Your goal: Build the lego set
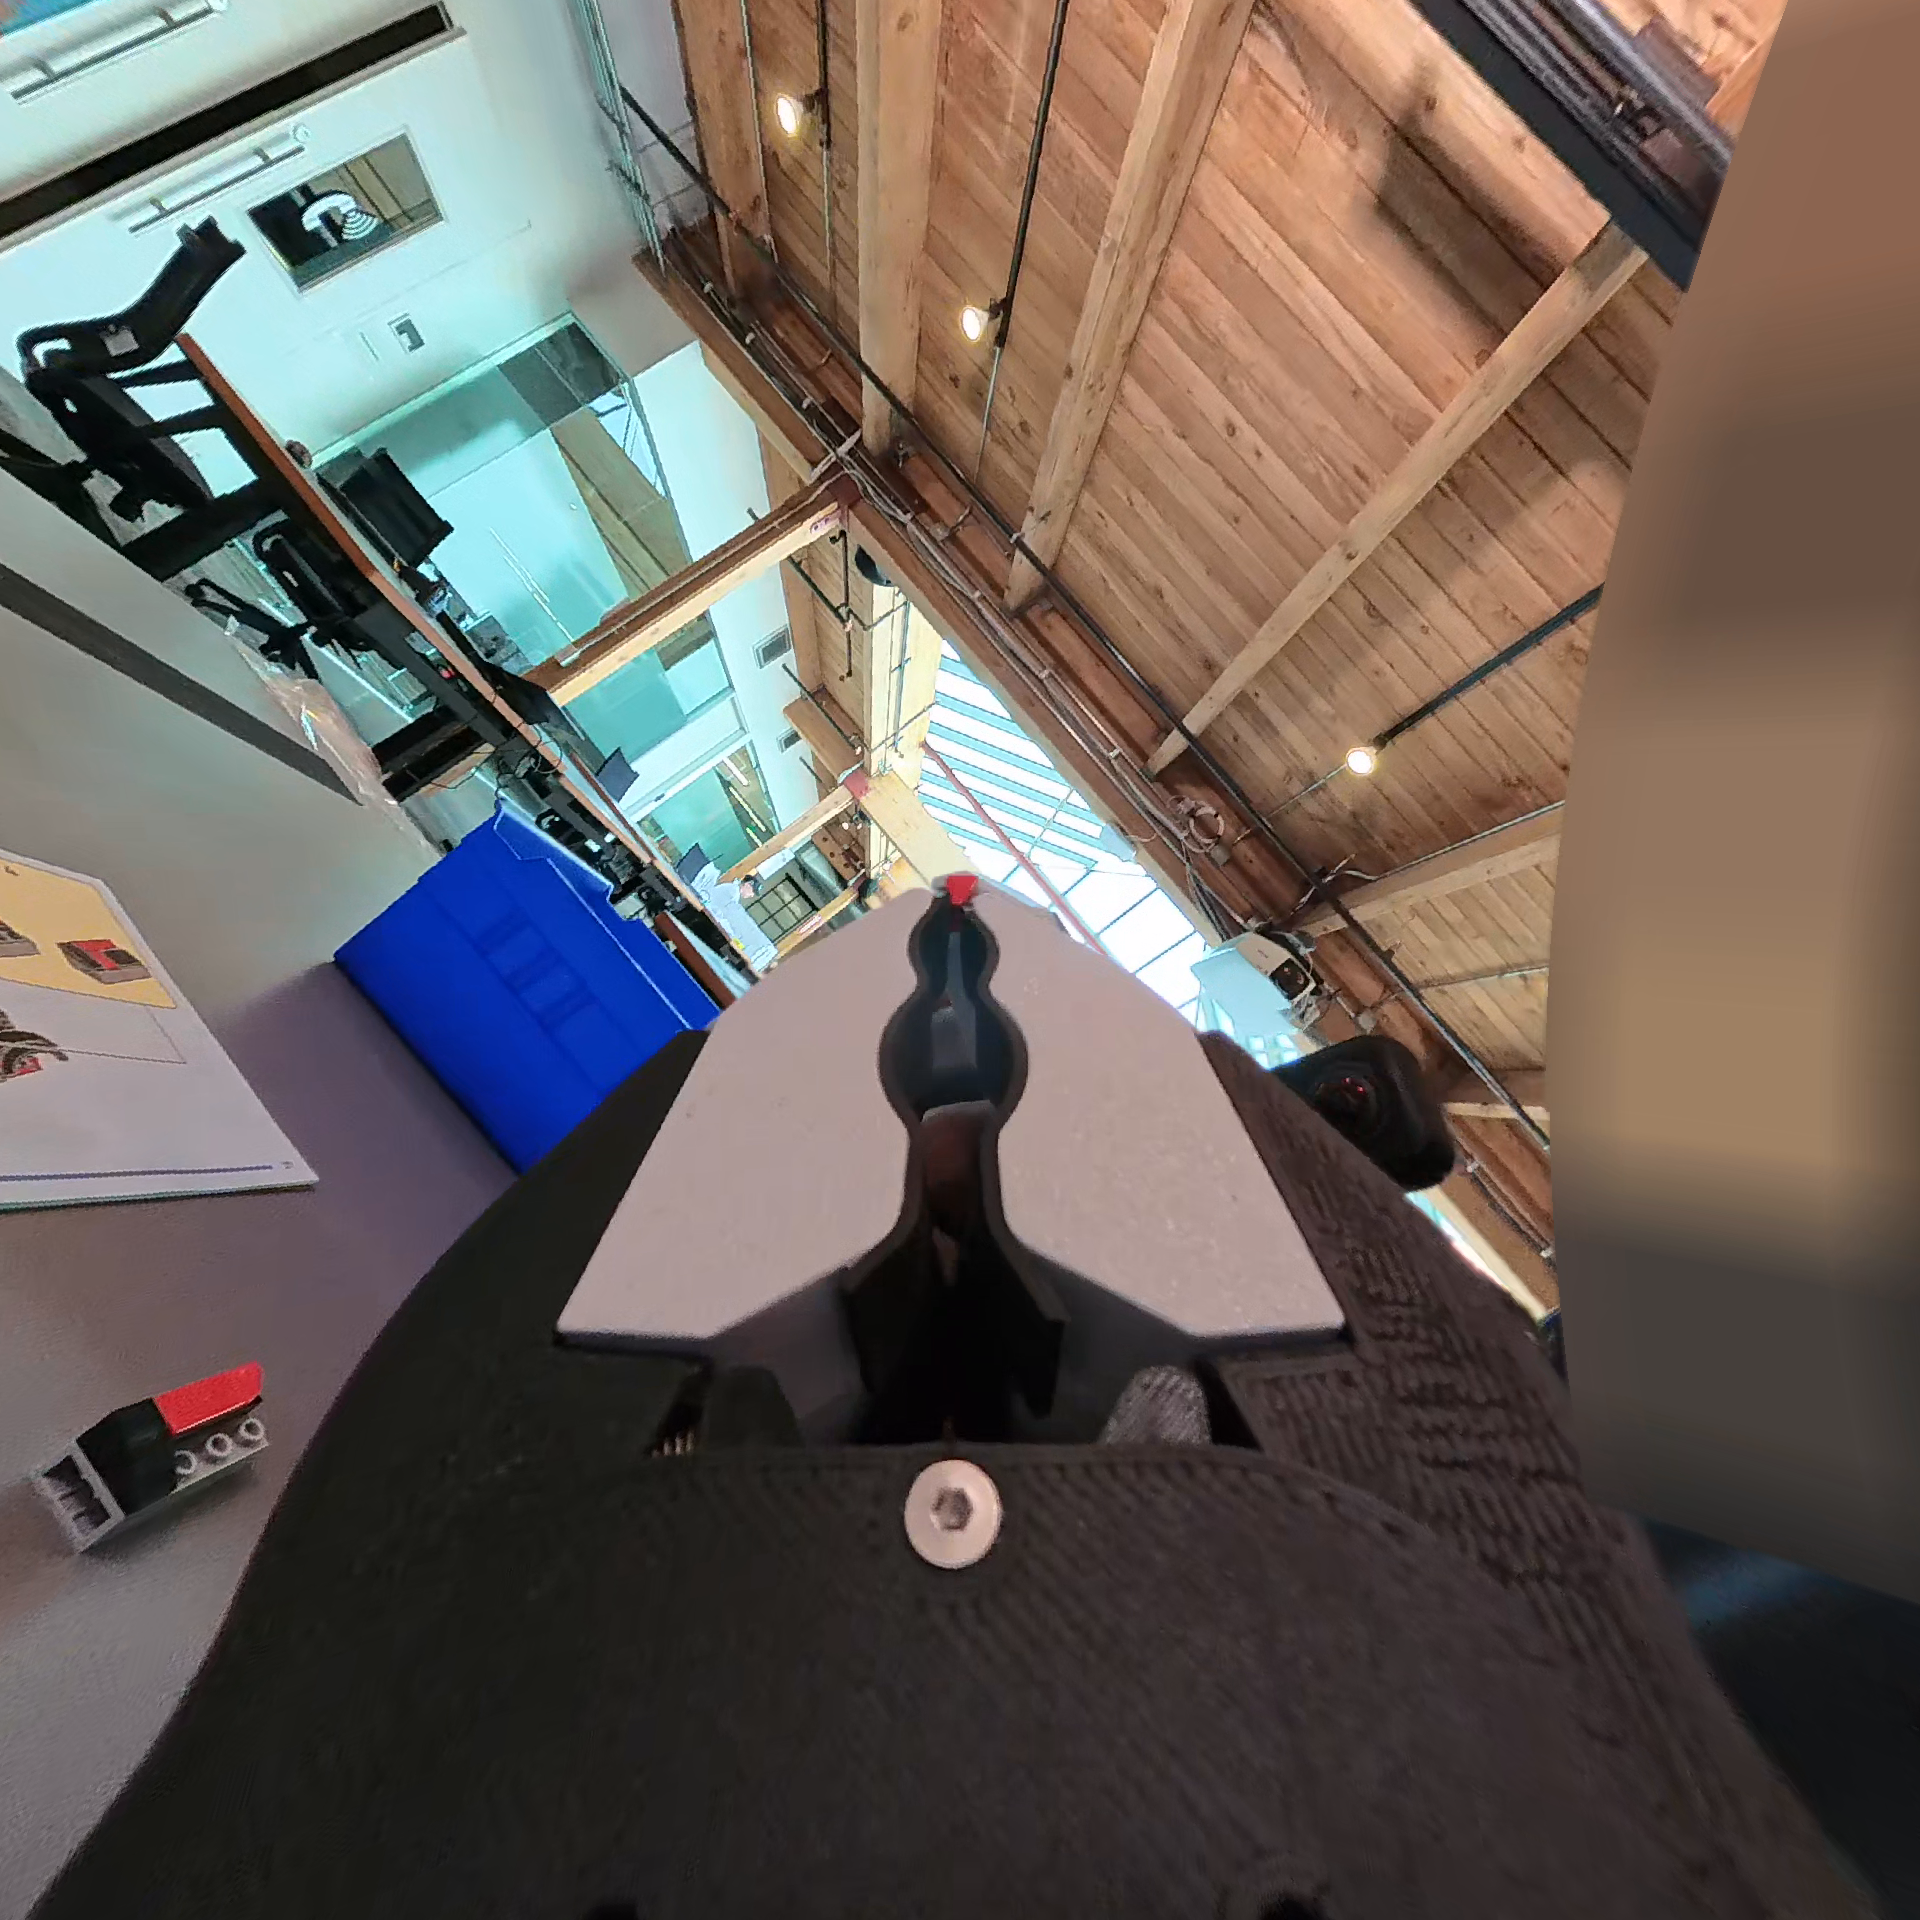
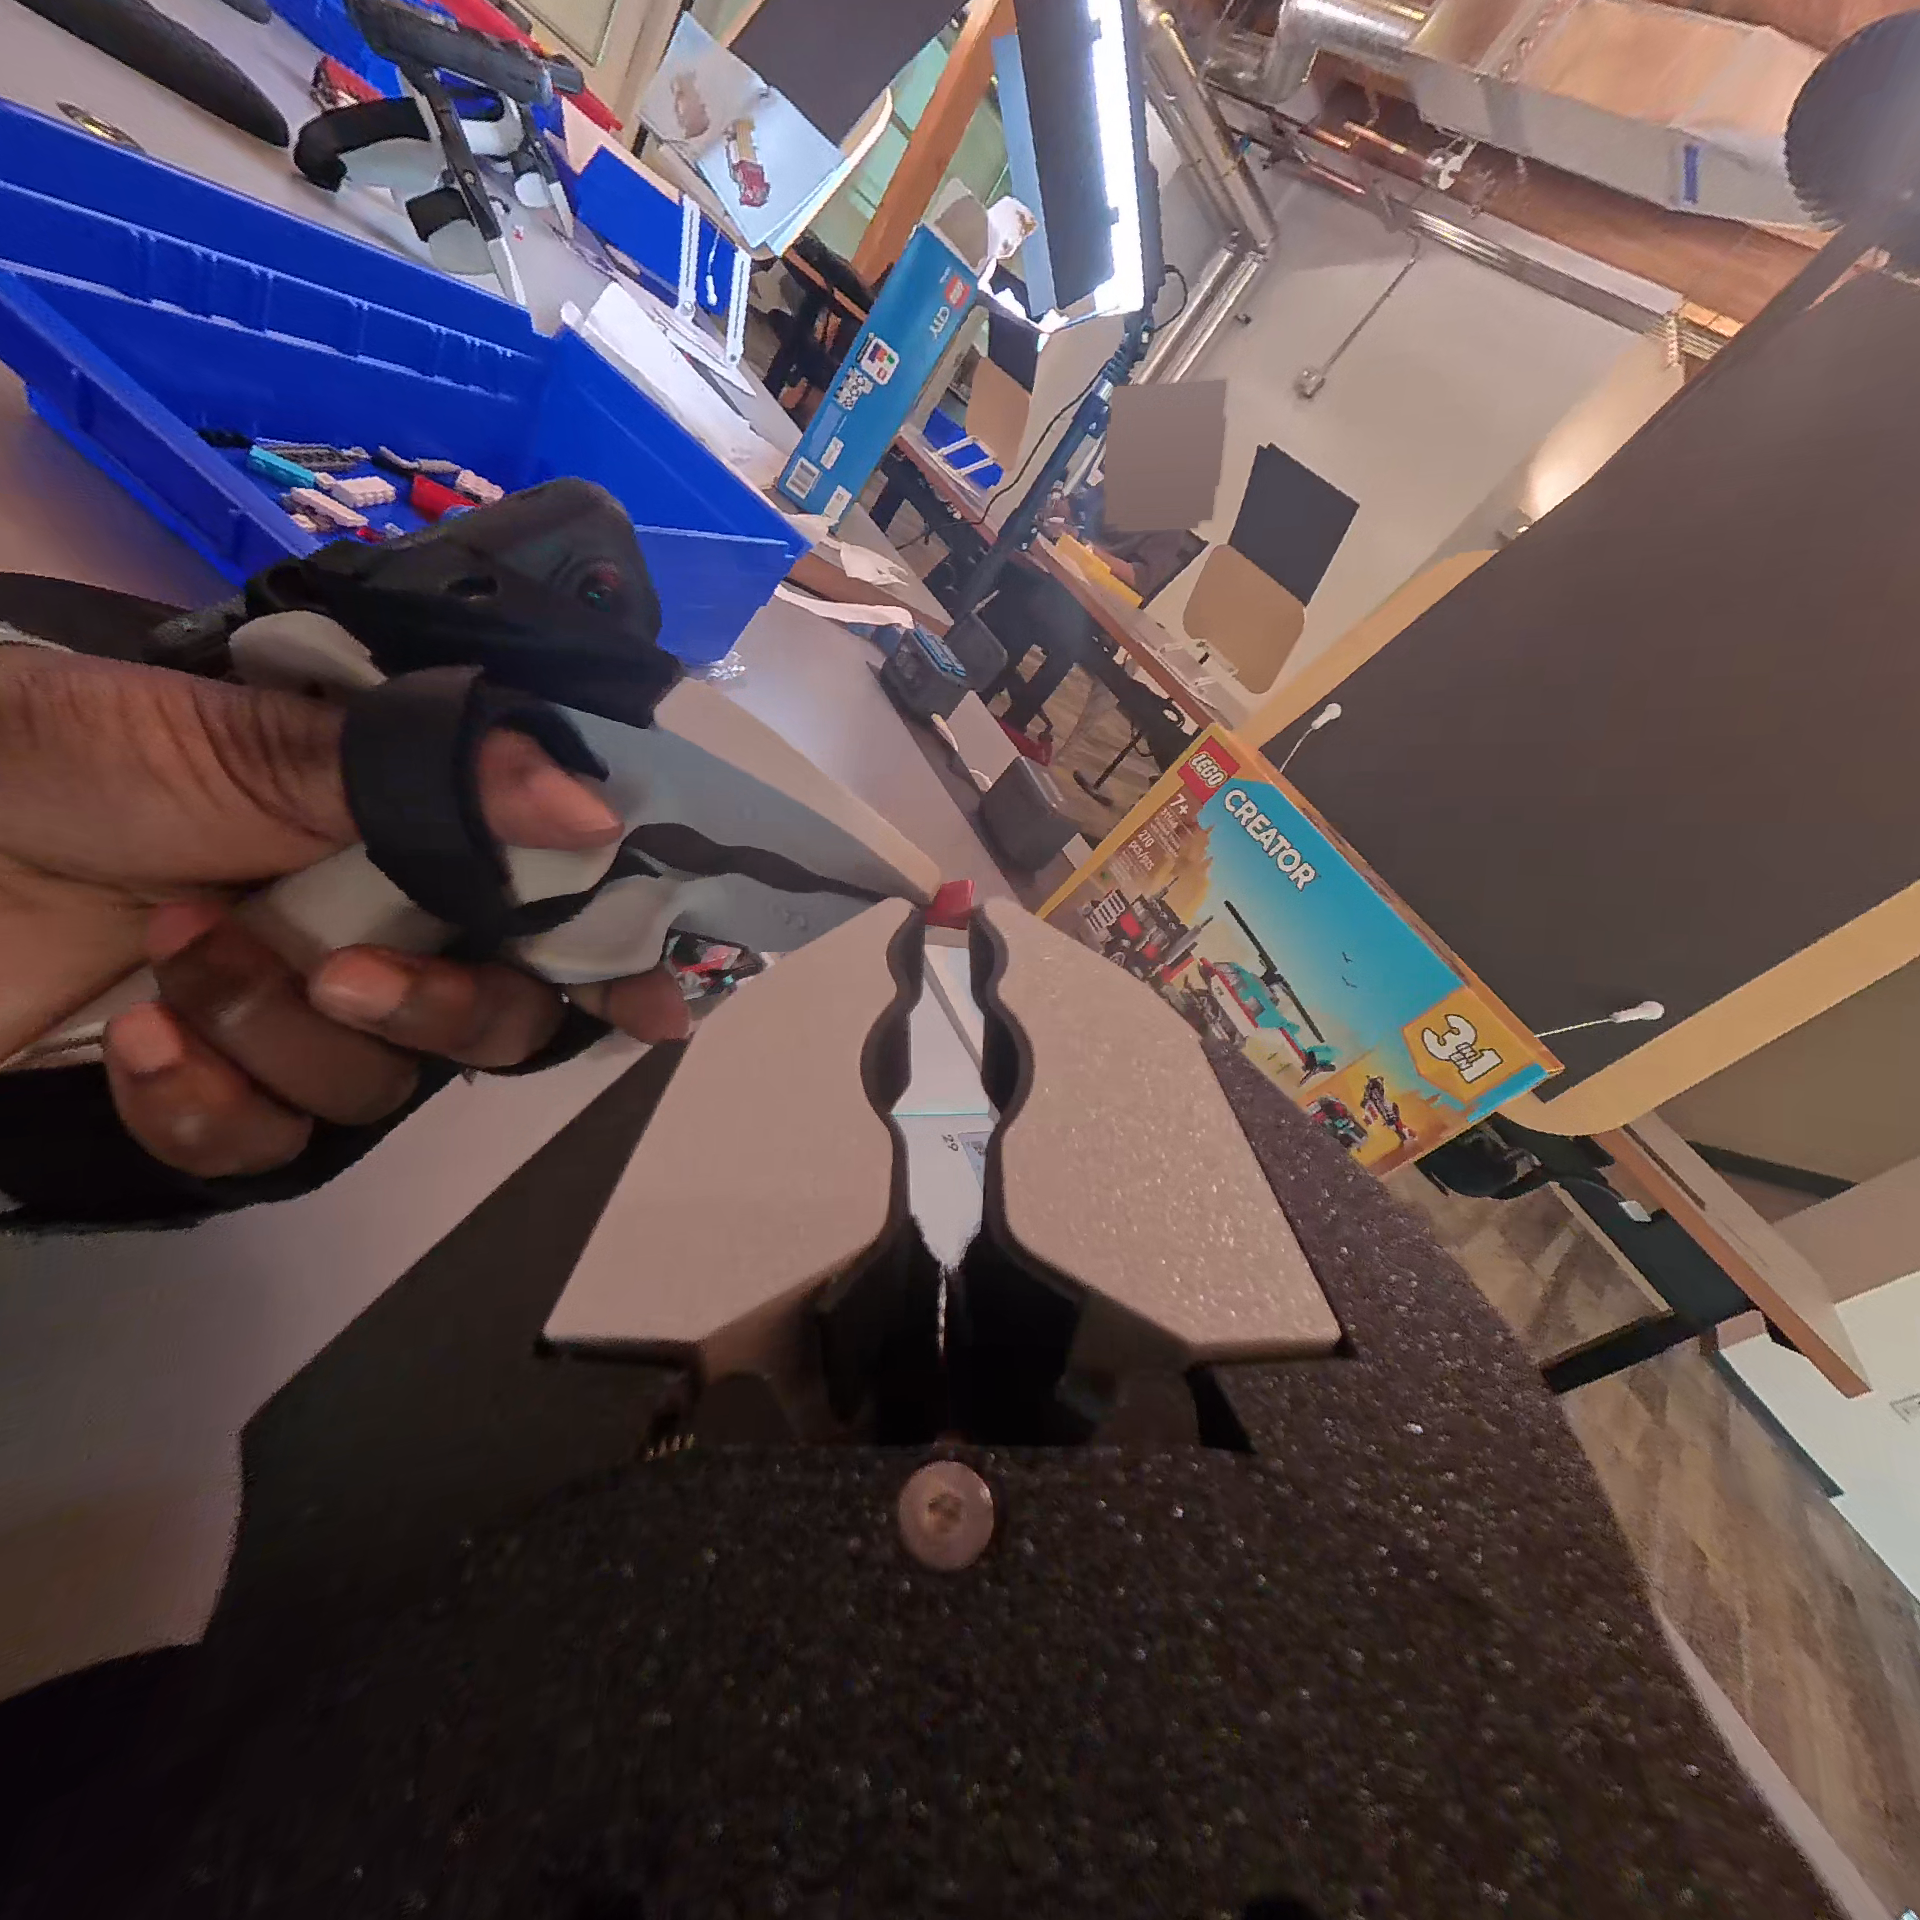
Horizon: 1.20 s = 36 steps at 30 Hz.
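My left gripper [image 1: 957, 916] points up towards the ceiling and is shut on a small red piece [image 1: 957, 889] that pokes out past its tips. In the right wrist view a hand [image 2: 208, 883] holds the left gripper [image 2: 748, 831], which comes in from the left and carries the same red piece [image 2: 951, 902] at its tip. My right gripper [image 2: 949, 920] has its jaws a narrow gap apart, closed around that piece from the sides. A part-built black, red and grey assembly [image 1: 156, 1455] lies on the table at lower left.
An instruction booklet [image 1: 104, 1039] lies left of the assembly. A blue bin [image 1: 520, 997] stands behind it; it also shows in the right wrist view [image 2: 665, 488], with loose pieces [image 2: 343, 488] inside. A set box [image 2: 1299, 956] stands at the grey table's [image 2: 104, 1351] far edge. Left and right tips are no more than a few centimetres apart.
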{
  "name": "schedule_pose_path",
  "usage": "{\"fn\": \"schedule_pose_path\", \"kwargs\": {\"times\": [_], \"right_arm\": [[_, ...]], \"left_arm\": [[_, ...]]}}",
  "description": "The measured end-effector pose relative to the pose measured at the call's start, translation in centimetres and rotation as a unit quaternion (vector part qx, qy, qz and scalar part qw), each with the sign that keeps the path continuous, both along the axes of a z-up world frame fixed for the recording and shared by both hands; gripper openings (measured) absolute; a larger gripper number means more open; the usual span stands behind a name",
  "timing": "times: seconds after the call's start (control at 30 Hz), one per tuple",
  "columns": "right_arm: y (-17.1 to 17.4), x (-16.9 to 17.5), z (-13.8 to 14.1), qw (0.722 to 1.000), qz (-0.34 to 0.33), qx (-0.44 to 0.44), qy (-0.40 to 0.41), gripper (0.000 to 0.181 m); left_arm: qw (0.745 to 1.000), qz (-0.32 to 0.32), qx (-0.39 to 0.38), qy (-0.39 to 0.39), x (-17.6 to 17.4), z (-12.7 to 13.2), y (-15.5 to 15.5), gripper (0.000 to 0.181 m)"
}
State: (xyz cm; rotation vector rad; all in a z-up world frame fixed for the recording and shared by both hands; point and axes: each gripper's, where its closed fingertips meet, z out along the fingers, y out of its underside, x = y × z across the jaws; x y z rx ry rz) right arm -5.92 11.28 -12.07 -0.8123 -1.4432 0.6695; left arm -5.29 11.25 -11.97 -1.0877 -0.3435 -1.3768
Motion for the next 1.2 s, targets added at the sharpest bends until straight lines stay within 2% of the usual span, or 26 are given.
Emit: {"fn": "schedule_pose_path", "kwargs": {"times": [0.13,0.23,0.3,0.37,0.43,0.47,0.53,0.63,0.7,0.87,1.03,1.2], "right_arm": [[0.5,0.7,-0.5,1.0,0.014,-0.019,-0.014,0.008],[1.9,2.2,-2.1,0.996,0.026,-0.06,-0.062,0.008],[2.6,3.4,-4.6,0.989,0.038,-0.084,-0.118,0.008],[2.7,4.1,-7.5,0.978,0.058,-0.094,-0.18,0.008],[2.2,4.4,-10.3,0.963,0.085,-0.094,-0.239,0.008],[2.1,4.3,-11.5,0.956,0.092,-0.089,-0.263,0.008],[2.1,4.0,-13.5,0.946,0.102,-0.068,-0.299,0.008],[2.4,3.4,-14.8,0.939,0.116,-0.041,-0.322,0.008],[2.4,3.1,-15.1,0.936,0.128,-0.05,-0.325,0.008],[2.7,2.7,-15.8,0.927,0.146,-0.046,-0.341,0.008],[2.9,2.4,-16.5,0.922,0.15,-0.034,-0.356,0.008],[2.6,2.5,-16.3,0.923,0.156,-0.038,-0.351,0.008]], "left_arm": [[0.998,-0.01,-0.009,0.058,0.4,-0.5,0.2,0.005],[0.98,-0.015,-0.023,0.198,0.5,-2.3,0.2,0.023],[0.935,-0.042,-0.069,0.346,0.9,-5.6,0.2,0.038],[0.862,-0.078,-0.128,0.484,1.0,-9.7,-0.1,0.047],[0.794,-0.108,-0.152,0.579,1.2,-12.7,-0.3,0.048],[0.77,-0.112,-0.151,0.609,1.2,-13.5,-0.2,0.048],[0.746,-0.114,-0.143,0.641,1.5,-14.3,0.4,0.044],[0.735,-0.124,-0.14,0.652,1.8,-14.8,1.1,0.04],[0.724,-0.13,-0.145,0.662,1.7,-15.1,1.5,0.042],[0.672,-0.15,-0.135,0.713,1.3,-16.2,2.3,0.051],[0.652,-0.181,-0.119,0.726,1.6,-17.0,2.7,0.044],[0.617,-0.189,-0.106,0.756,1.5,-17.8,2.8,0.039]]}}
